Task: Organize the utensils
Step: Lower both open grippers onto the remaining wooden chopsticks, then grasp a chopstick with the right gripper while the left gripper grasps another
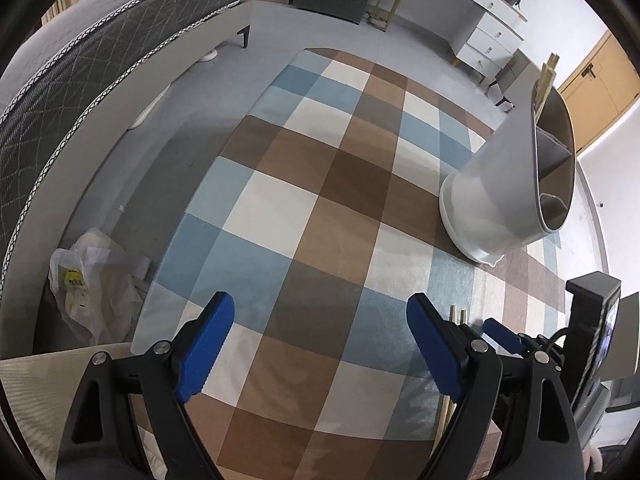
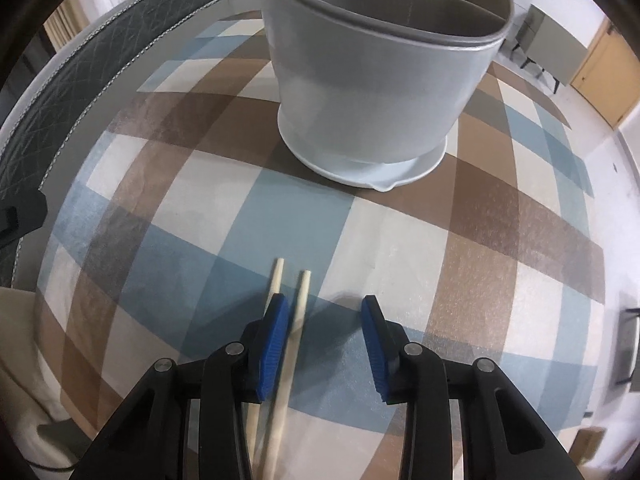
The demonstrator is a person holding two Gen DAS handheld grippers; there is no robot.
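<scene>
Your right gripper [image 2: 324, 312] points down at two pale wooden chopsticks [image 2: 302, 292] lying side by side on the blue, brown and cream checked cloth [image 2: 400, 240]. Its blue pads are part way apart. One stick lies between them, just beside the left pad; the other runs under that pad. Nothing is pinched. Your left gripper [image 1: 320, 312] is spread wide over bare cloth. The grey plastic utensil holder [image 2: 380, 92] with dividers stands beyond the sticks. A plastic bag [image 1: 86, 284] shows yellow writing, too blurred to read.
</scene>
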